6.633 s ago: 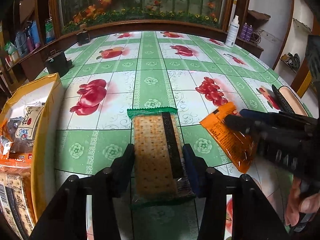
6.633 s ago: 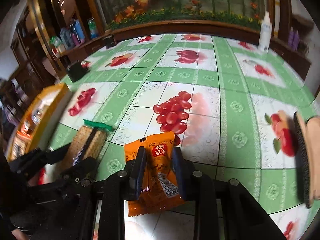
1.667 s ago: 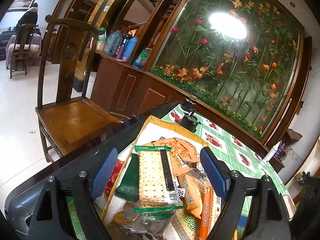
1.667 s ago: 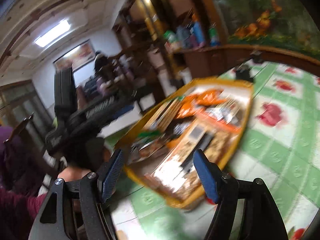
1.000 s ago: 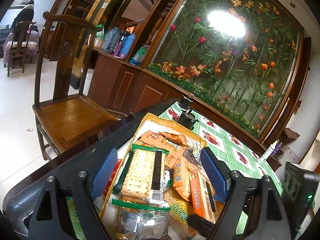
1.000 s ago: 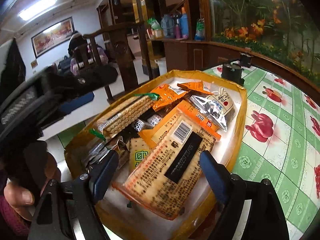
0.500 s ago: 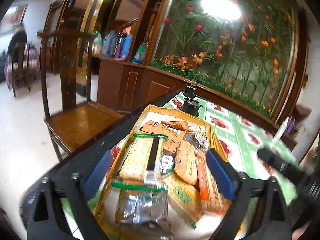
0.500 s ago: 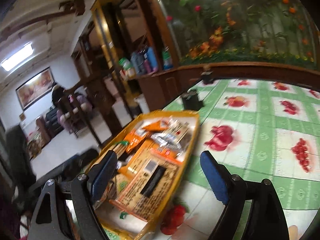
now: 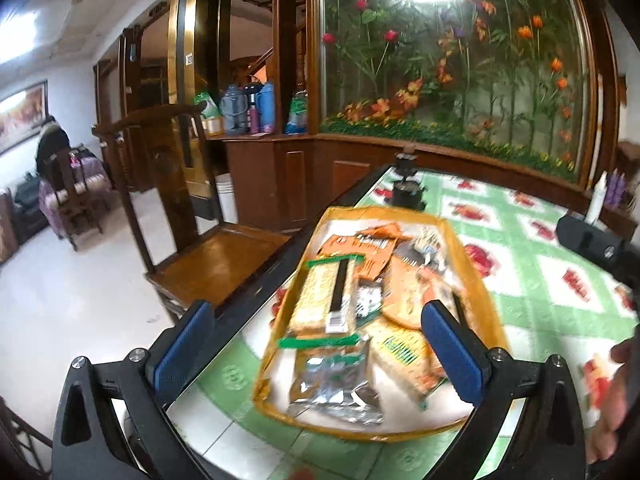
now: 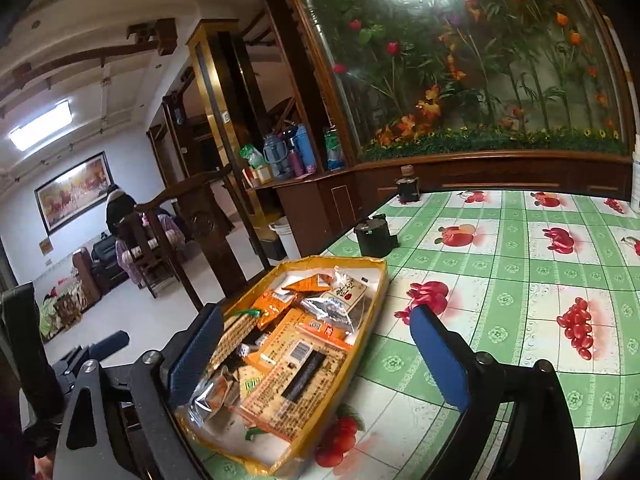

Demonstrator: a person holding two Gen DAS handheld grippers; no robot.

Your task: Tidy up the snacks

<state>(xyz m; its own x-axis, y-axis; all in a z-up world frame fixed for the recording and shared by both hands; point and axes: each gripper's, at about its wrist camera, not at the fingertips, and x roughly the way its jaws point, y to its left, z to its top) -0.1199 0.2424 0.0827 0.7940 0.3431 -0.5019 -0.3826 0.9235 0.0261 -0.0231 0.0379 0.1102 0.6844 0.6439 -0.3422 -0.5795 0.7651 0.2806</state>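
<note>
A yellow-rimmed tray sits at the table's left edge and holds several snack packets. The green-edged cracker pack lies in its left half beside orange packets and a silver packet. The tray also shows in the right wrist view, with a large orange cracker pack on top. My left gripper is open and empty above the tray's near end. My right gripper is open and empty above the tray's right side.
A green tablecloth with fruit prints covers the table. Two small black pots stand beyond the tray. A wooden chair stands off the table's left edge. A white bottle stands at the far right.
Both grippers have pulled back and risen from the tray, still open. The left view has swung left and shows more of the chair and floor. The right view has turned toward the open table.
</note>
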